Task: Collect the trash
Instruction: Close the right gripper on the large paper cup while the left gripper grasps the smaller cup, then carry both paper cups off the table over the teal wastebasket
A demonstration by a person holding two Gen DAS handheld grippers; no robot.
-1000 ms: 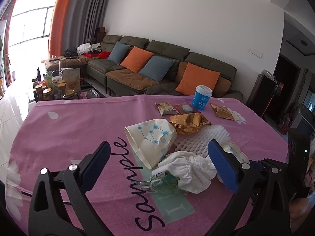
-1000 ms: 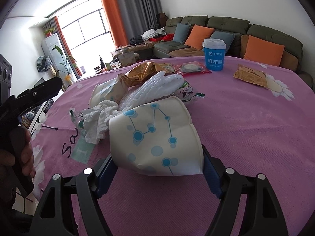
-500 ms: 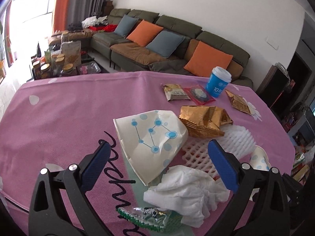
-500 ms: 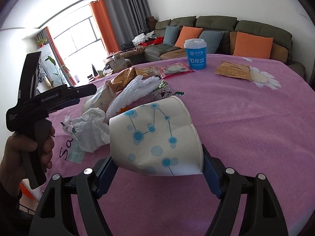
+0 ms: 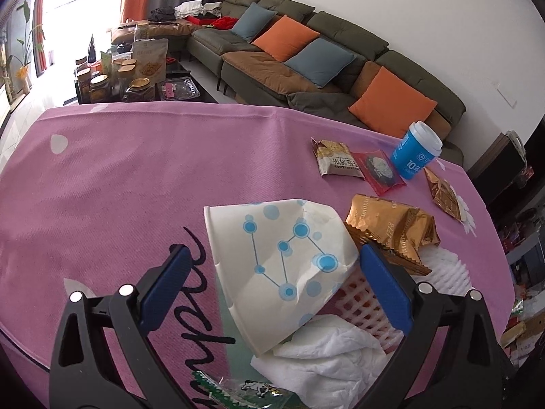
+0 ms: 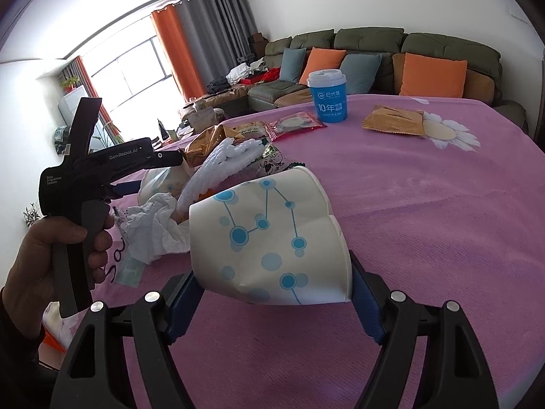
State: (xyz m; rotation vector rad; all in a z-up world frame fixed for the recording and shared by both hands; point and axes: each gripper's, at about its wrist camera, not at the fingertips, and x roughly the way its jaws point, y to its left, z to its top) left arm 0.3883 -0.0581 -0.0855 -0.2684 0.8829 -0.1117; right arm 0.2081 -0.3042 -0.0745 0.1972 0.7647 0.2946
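Note:
A crushed white paper cup with blue dots point(image 5: 286, 269) lies on the pink tablecloth point(image 5: 119, 177), in a heap with a crumpled white tissue point(image 5: 327, 364), white foam netting point(image 5: 442, 269), a gold wrapper point(image 5: 391, 228) and a green wrapper point(image 5: 238, 392). My left gripper point(image 5: 272, 279) is open, its jaws either side of this cup just above it. My right gripper point(image 6: 269, 293) is shut on a second dotted paper cup point(image 6: 269, 238) and holds it over the cloth. The left gripper point(image 6: 160, 163) shows in the right wrist view over the heap.
A blue lidded cup point(image 5: 415, 150), a snack packet point(image 5: 335, 158), a red packet point(image 5: 379, 170) and a gold packet point(image 5: 444, 194) lie at the table's far side. A sofa point(image 5: 323, 54) with cushions stands behind. A low table with jars point(image 5: 129, 75) is far left.
My left gripper has moved forward and down over the heap until its jaws straddle the dotted cup. My right gripper has lifted and tilted slightly, still holding its cup.

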